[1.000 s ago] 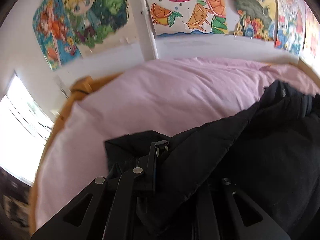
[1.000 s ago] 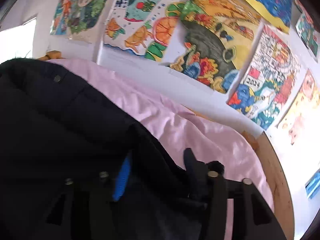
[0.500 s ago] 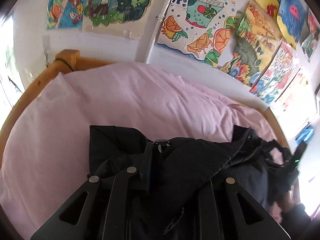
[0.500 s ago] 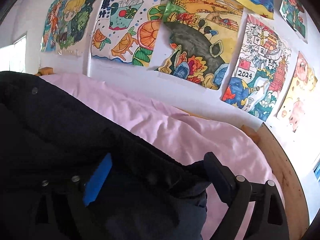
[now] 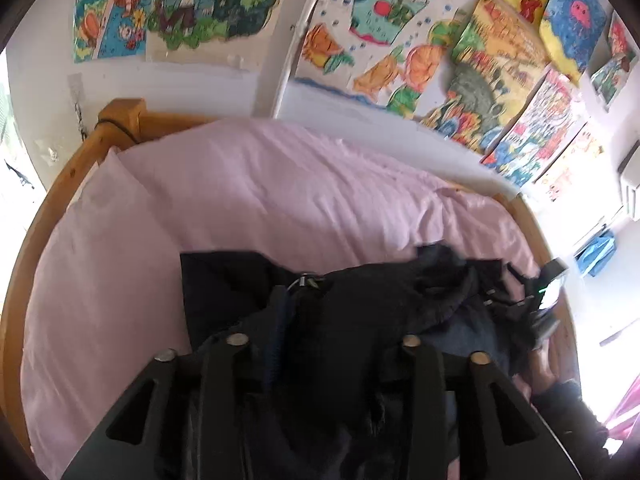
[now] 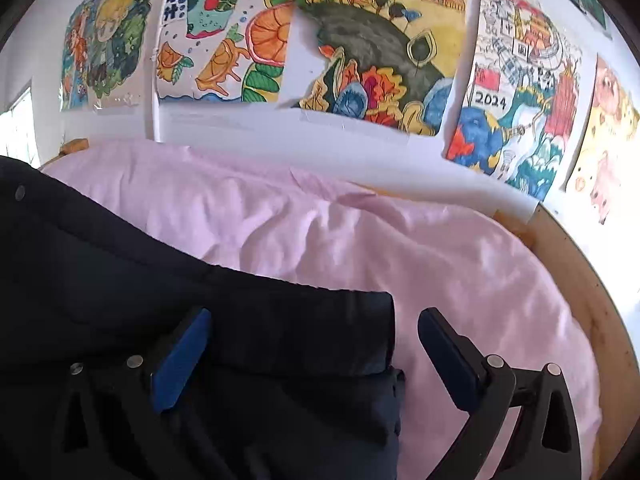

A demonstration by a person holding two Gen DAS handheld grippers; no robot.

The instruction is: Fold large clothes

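Observation:
A large black jacket (image 5: 372,312) lies bunched on the pink bed sheet (image 5: 260,200). My left gripper (image 5: 320,312) is shut on the black jacket near its metal zipper pull (image 5: 306,281); the fabric drapes over the fingers and hides the tips. In the right wrist view the jacket (image 6: 160,280) lies flat at the left and centre. My right gripper (image 6: 312,340) is open, its blue-padded left finger (image 6: 180,360) and black right finger (image 6: 448,356) either side of the jacket's folded edge. The right gripper also shows in the left wrist view (image 5: 544,300).
A wooden bed frame (image 5: 120,116) rims the mattress; its edge also shows at the right (image 6: 592,280). The wall behind carries several colourful drawings (image 6: 360,52). A bright window (image 5: 16,152) is at the left. Bare pink sheet (image 6: 440,260) lies beyond the jacket.
My right gripper has opened and let go of the jacket, which now lies flat on the sheet. My left gripper has lowered with the jacket still in it.

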